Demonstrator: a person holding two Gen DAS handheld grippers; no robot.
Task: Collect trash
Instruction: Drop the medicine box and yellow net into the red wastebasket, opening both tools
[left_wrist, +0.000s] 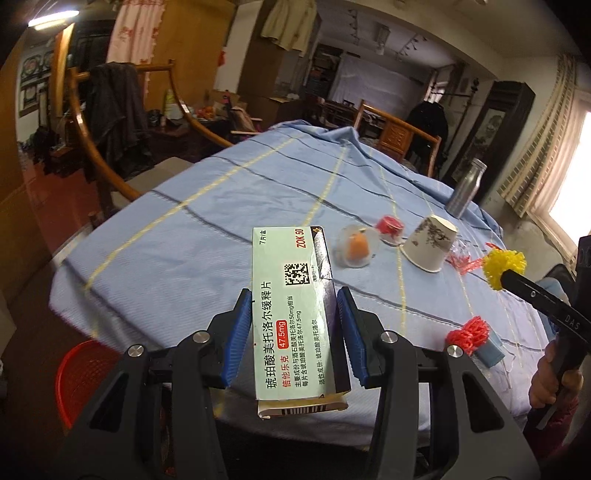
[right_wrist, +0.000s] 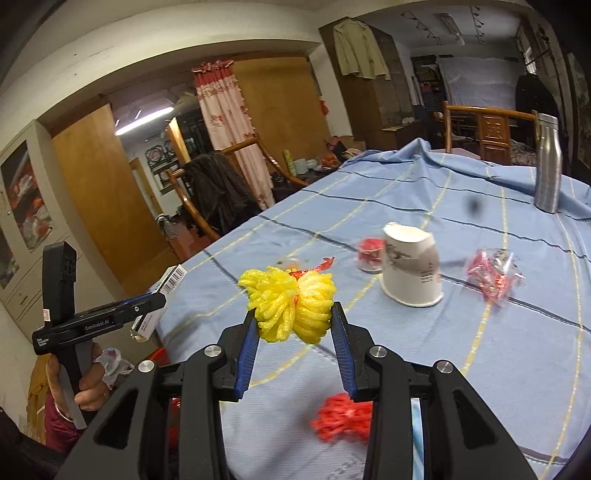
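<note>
Two grippers, both loaded. Left gripper (left_wrist: 293, 332) is clamped on a medicine box (left_wrist: 295, 306), blue pads pressing its long sides; the box lies flat between the fingers with its far end sticking out past the tips, above the table's near edge. Right gripper (right_wrist: 293, 345) has its jaws pinched onto a yellow foam net (right_wrist: 290, 304), which bulges out above the tips, clear of the cloth.

More trash on the table: a red foam net (left_wrist: 468, 334) at the near edge, touching a small blue item (left_wrist: 489, 352). Mid-table, an upside-down paper cup (right_wrist: 410, 269); just beside it toward the left edge, a small clear cup with red inside (right_wrist: 370, 253). A clear plastic cup with something orange inside (left_wrist: 357, 246) lies on its side further toward the left edge. A crumpled red-and-clear wrapper (right_wrist: 493, 278) lies right of the paper cup. A steel bottle (right_wrist: 548, 162) stands upright near the far right edge, well apart from the rest.

Surface: table (left_wrist: 207, 236) under a blue cloth with dark and yellow stripes, wrinkled at the far end. A red basket (left_wrist: 83, 380) sits on the floor off the near left corner. Room: wooden chairs, one draped with a dark coat (left_wrist: 114, 110); wooden cabinets; a pink patterned curtain (right_wrist: 229, 122).
</note>
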